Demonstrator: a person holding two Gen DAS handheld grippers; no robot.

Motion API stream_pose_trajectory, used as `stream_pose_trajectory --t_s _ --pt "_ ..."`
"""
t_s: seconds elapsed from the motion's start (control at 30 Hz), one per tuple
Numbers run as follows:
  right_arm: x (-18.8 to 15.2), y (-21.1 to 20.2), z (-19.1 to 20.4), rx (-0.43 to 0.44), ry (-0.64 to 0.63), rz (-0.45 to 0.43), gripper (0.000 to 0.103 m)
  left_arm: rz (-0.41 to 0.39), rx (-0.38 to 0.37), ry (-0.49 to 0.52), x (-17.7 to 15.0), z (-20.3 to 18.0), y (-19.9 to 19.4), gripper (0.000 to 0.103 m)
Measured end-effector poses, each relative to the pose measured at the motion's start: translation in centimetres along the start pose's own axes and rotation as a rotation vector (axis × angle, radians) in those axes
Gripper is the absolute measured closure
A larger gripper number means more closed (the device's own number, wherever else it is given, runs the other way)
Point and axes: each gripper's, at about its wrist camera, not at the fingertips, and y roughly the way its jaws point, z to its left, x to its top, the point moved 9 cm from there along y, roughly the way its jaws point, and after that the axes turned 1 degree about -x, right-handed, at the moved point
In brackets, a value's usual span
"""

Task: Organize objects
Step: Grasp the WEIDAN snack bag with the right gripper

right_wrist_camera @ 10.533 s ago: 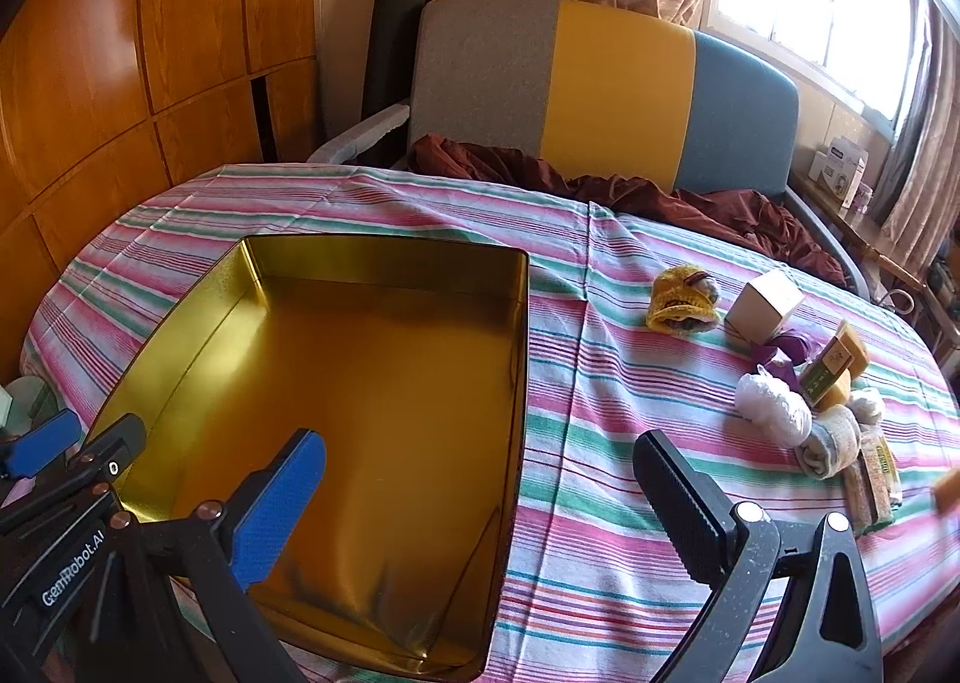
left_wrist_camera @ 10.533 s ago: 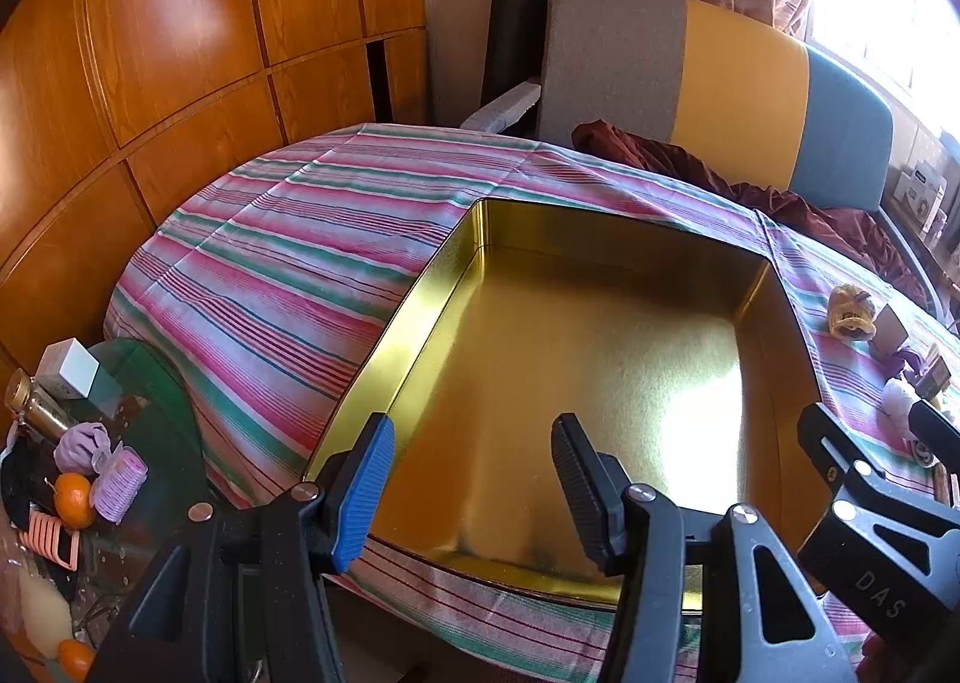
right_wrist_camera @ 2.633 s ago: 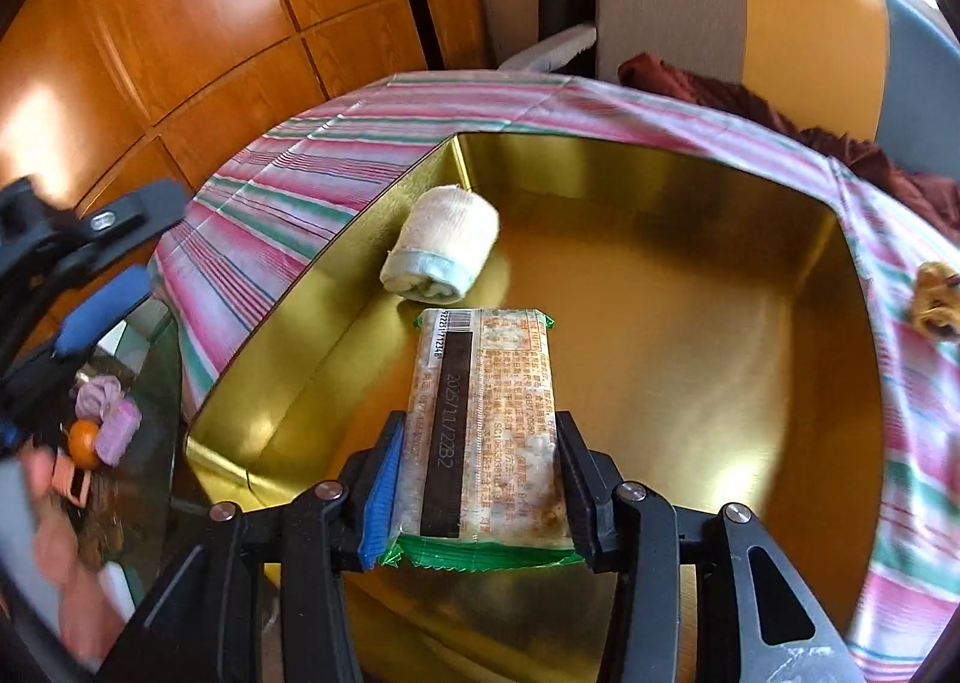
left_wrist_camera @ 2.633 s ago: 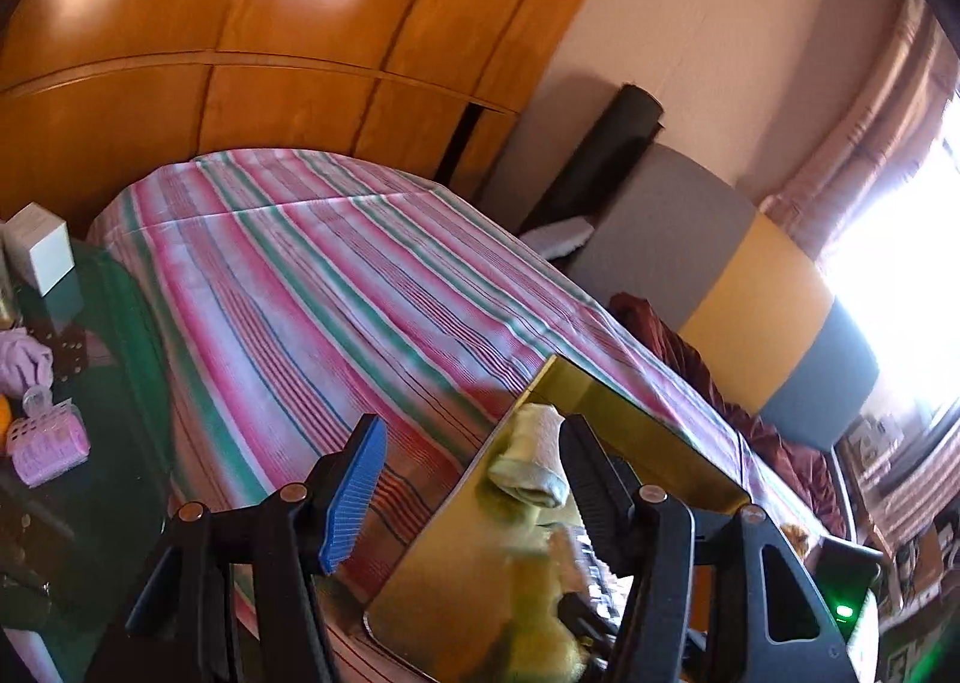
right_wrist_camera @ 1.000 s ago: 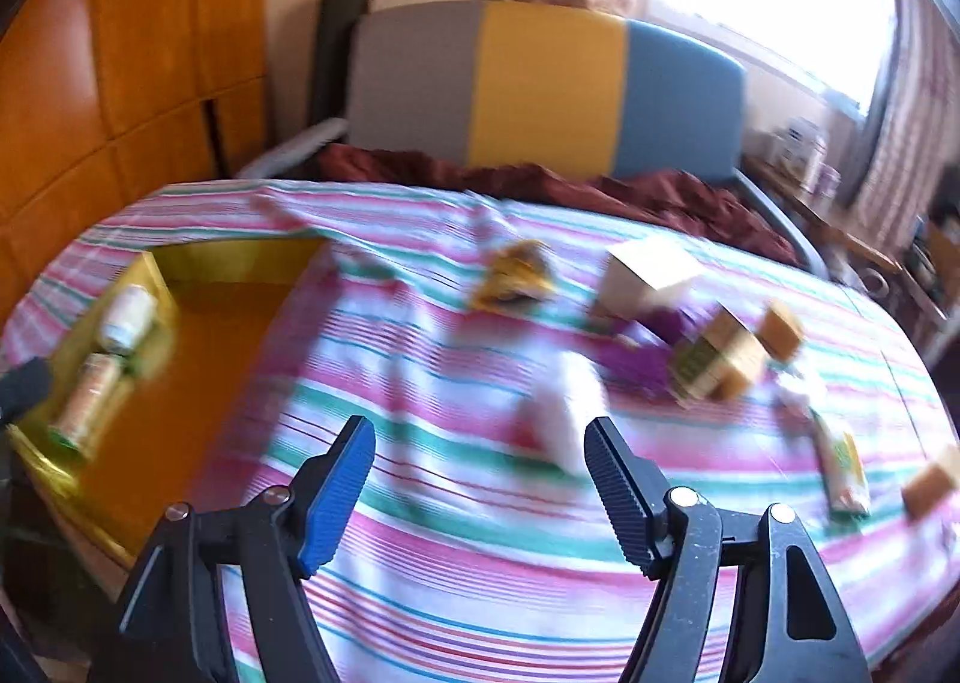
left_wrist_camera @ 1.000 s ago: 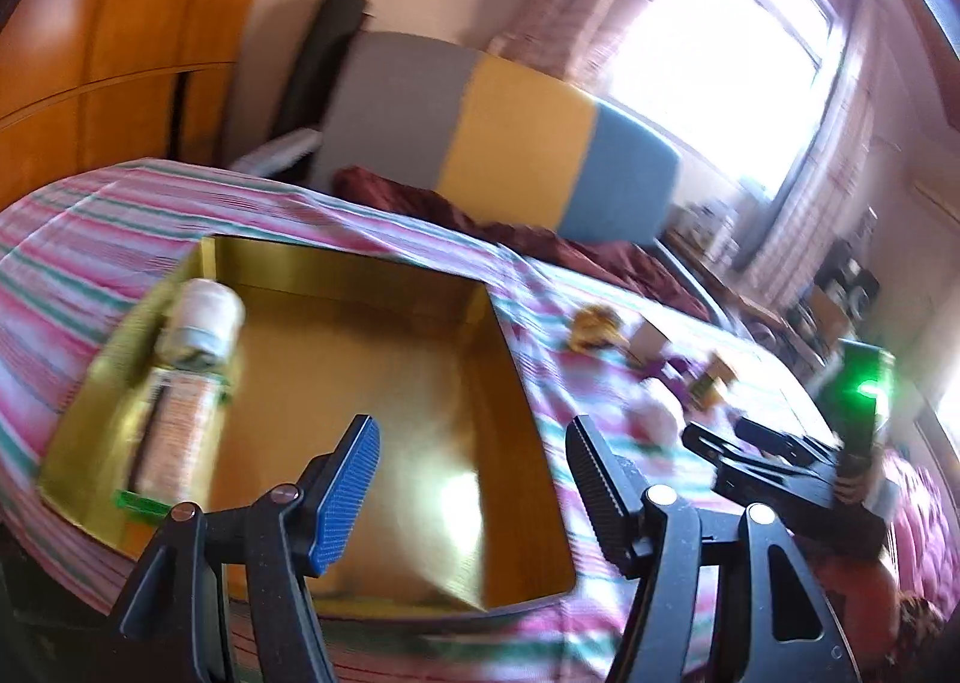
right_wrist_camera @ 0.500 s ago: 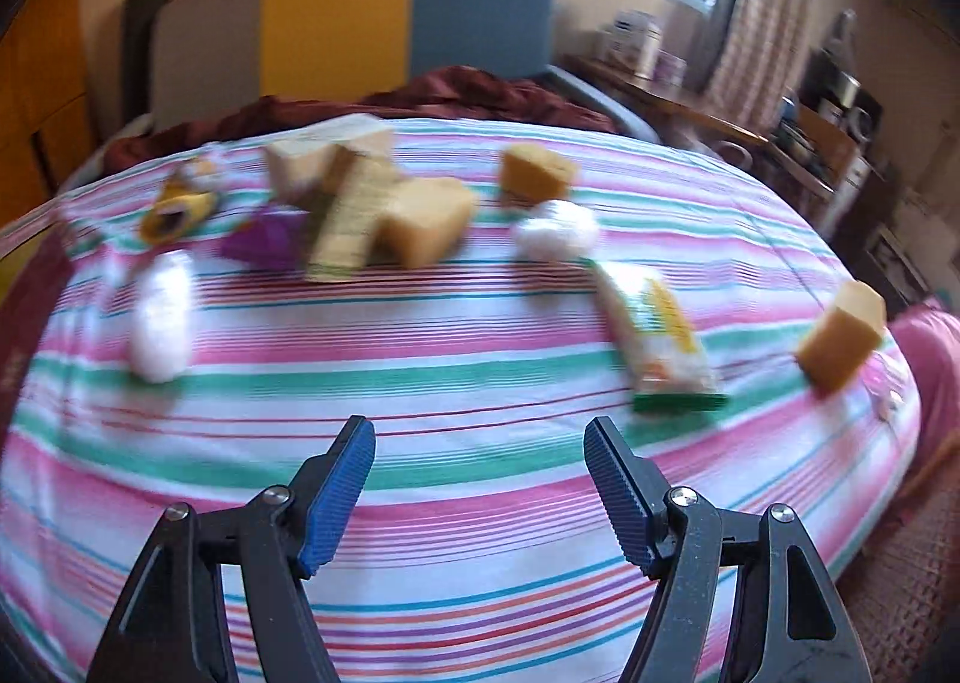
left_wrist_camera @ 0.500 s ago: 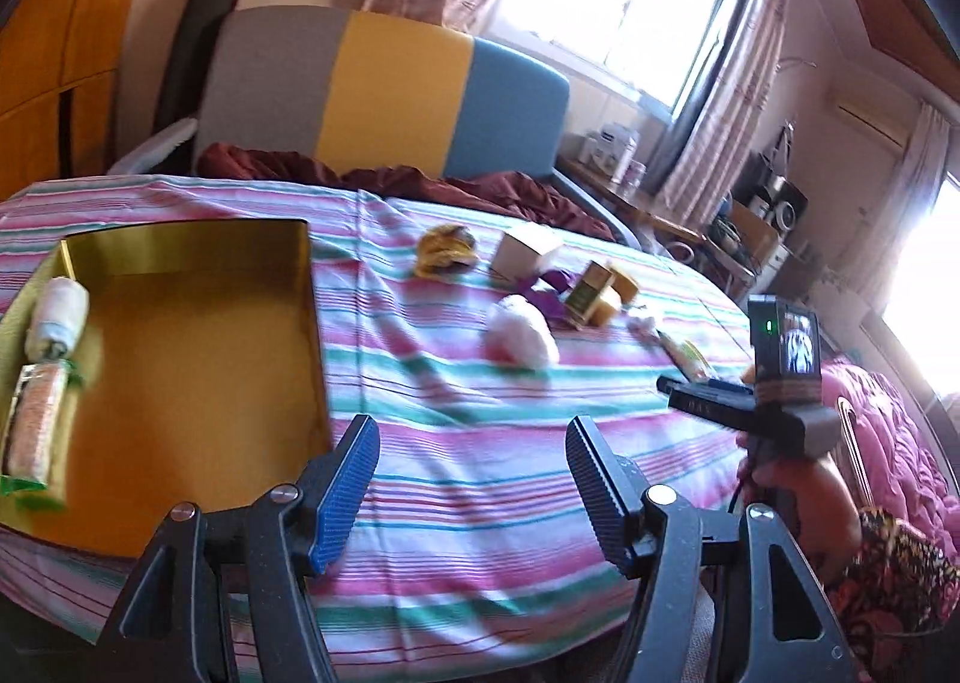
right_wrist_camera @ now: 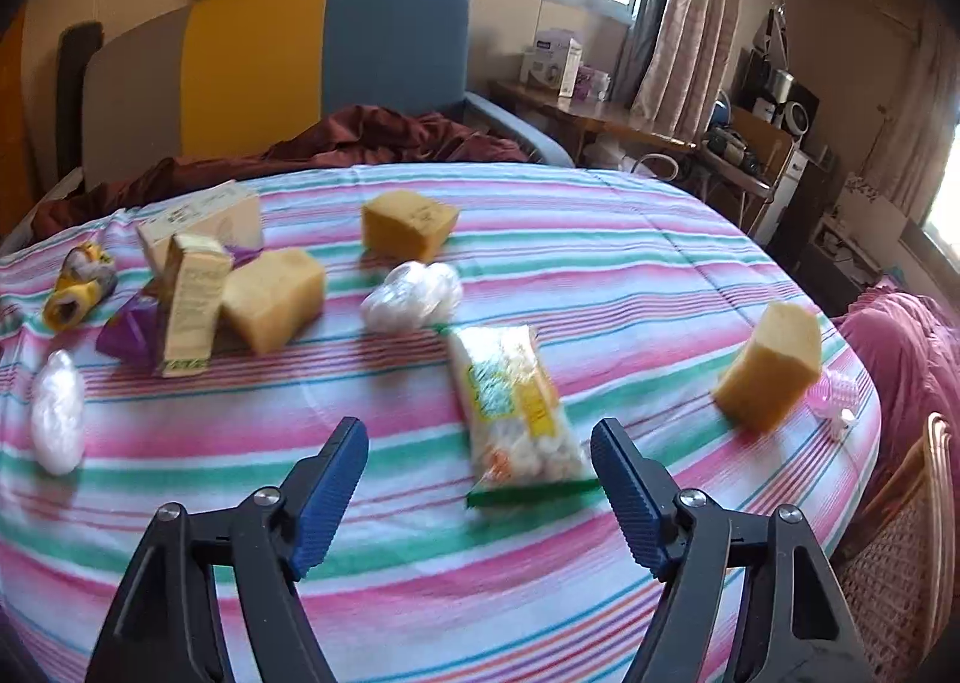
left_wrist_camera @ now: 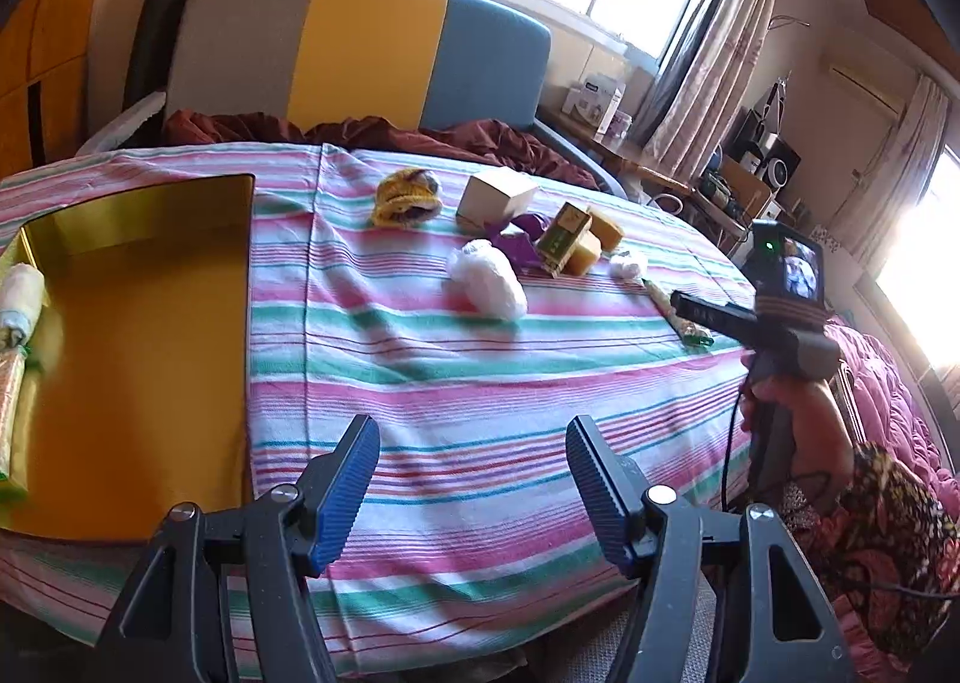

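1. The right gripper [right_wrist_camera: 480,479] has its jaws opening, with nothing held, over the striped bench [right_wrist_camera: 630,287].
2. A clear plastic snack packet with a green end [right_wrist_camera: 516,407] lies just ahead, near the bench's front edge.
3. The left gripper [left_wrist_camera: 474,473] has its jaws apart and empty, beside the shiny gold metal tray [left_wrist_camera: 132,323] at the bench's left end.

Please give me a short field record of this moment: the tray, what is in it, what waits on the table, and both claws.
tray: gold tin at the table's left end
in tray: towel roll and a packet, both along its left wall
on table: snack bag, three sponges, white balls, boxes, yellow knit item
left claw: open, nothing between the jaws
right claw: jaws opening, nothing gripped, snack bag just ahead
cloth: striped
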Motion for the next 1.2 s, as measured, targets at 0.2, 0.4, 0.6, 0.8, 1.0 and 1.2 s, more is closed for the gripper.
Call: stream_pose_trajectory --t_s 0.2,0.4,0.6,0.8,1.0,1.2 --pt "1.3 3.2 -1.2 -0.038 -0.005 0.007 0.025 0.021 0.002 0.031 -0.2 -0.9 0.5 0.038" --pt "0.7 6.0 -2.0 -0.006 0.036 0.064 0.029 0.043 0.003 0.043 -0.4 -1.5 1.5 0.038" --pt "-0.2 7.0 -1.8 0.042 0.055 0.105 0.046 0.060 -0.001 0.053 0.0 -2.1 2.6 0.038" --pt "-0.1 6.4 -0.6 -0.003 -0.024 0.071 0.058 0.077 -0.006 0.058 0.8 -2.8 3.9 0.038" --pt "-0.1 6.3 -0.6 -0.019 -0.036 0.057 0.058 0.092 0.002 0.070 1.8 -3.3 5.7 0.038" --pt "-0.1 6.0 -0.6 -0.021 -0.034 0.032 0.060 0.098 0.041 0.065 3.3 -3.1 8.1 0.038"
